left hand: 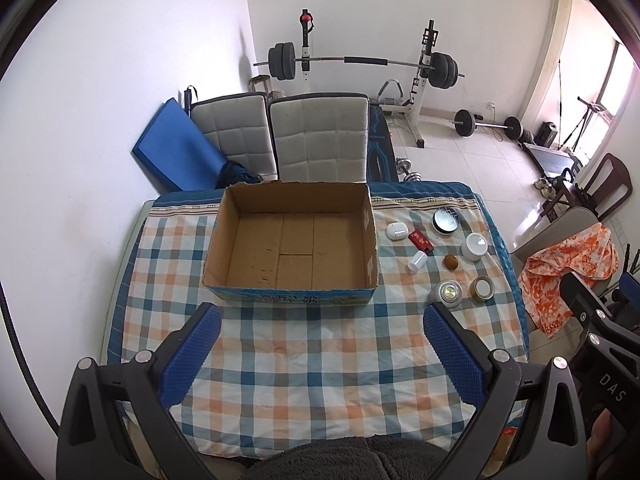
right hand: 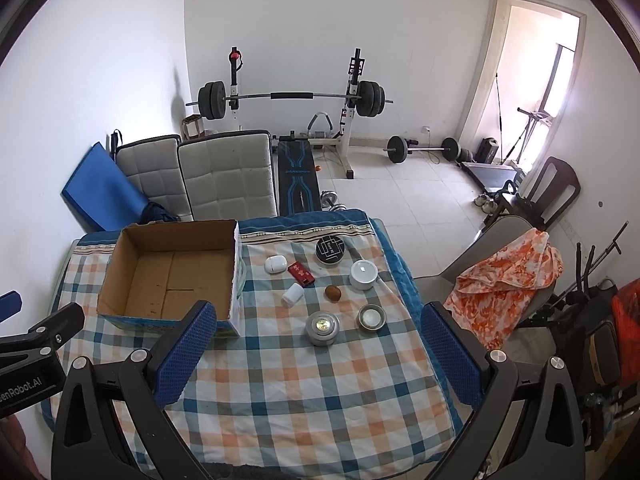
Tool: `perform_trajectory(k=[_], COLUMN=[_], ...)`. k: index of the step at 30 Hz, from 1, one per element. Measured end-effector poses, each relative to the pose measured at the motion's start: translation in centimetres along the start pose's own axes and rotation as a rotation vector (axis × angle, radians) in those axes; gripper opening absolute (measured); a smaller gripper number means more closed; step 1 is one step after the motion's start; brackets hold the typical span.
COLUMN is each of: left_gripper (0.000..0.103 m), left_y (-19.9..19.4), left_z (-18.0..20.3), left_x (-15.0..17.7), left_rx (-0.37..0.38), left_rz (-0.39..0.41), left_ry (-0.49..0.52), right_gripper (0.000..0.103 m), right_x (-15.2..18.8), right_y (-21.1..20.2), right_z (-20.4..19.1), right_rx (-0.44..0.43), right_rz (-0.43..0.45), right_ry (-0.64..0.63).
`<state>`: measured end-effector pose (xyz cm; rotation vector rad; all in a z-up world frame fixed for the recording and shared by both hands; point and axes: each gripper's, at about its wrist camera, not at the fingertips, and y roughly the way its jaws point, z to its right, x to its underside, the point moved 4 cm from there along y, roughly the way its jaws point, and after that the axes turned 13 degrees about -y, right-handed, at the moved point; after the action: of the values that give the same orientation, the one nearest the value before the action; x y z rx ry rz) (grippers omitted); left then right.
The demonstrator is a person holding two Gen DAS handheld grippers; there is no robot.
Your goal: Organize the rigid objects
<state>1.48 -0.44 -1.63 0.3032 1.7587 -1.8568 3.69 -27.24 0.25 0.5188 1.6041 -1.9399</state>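
Observation:
An empty cardboard box [left hand: 292, 242] [right hand: 168, 276] stands on the checked tablecloth [left hand: 312, 360] [right hand: 304, 384]. To its right lie several small objects: a white earbud case [left hand: 396, 231] [right hand: 274, 264], a red box [left hand: 421, 241] [right hand: 301, 273], a black round tin [left hand: 445, 220] [right hand: 331, 249], a white jar [left hand: 475, 246] [right hand: 363, 274], a white pill bottle [left hand: 417, 261] [right hand: 292, 294], a brown ball [left hand: 451, 263] [right hand: 333, 293], a silver tin [left hand: 448, 293] [right hand: 322, 328] and a gold-rimmed tin [left hand: 482, 288] [right hand: 371, 317]. My left gripper [left hand: 320, 356] is open and empty, in front of the box. My right gripper [right hand: 316, 360] is open and empty, in front of the small objects.
Two padded chairs [left hand: 316, 136] [right hand: 224, 176] stand behind the table. A chair with an orange cloth [left hand: 568, 268] [right hand: 508, 280] stands at the right. A barbell rack [left hand: 360, 64] [right hand: 292, 100] and weights are at the back.

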Motion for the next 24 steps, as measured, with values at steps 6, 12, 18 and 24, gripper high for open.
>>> perform_trajectory(k=[6,12,18,24], left_gripper=[0.103,0.103,0.103,0.103], left_y=[4.7,12.9,25.1,35.5], left_z=[2.9,8.2,15.3,20.0], left_x=[-1.0,-1.5,0.5,3.0], left_rx=[0.017,0.031,0.01,-0.065], left_rz=[-0.069,-0.191,-0.378,-0.516], left_ry=[0.028,0.085,0.157,0.19], right_gripper=[0.103,0.103,0.103,0.102], right_x=[0.2,1.7,6.3,10.6], right_y=[3.3,12.6,26.5,38.6], right_z=[2.9,9.2,12.9,13.3], right_rx=[0.007,0.031,-0.015,-0.118], right_rz=[-0.074,-0.263,-0.492,-0.659], right_ry=[0.068,0.164,0.199,0.271])
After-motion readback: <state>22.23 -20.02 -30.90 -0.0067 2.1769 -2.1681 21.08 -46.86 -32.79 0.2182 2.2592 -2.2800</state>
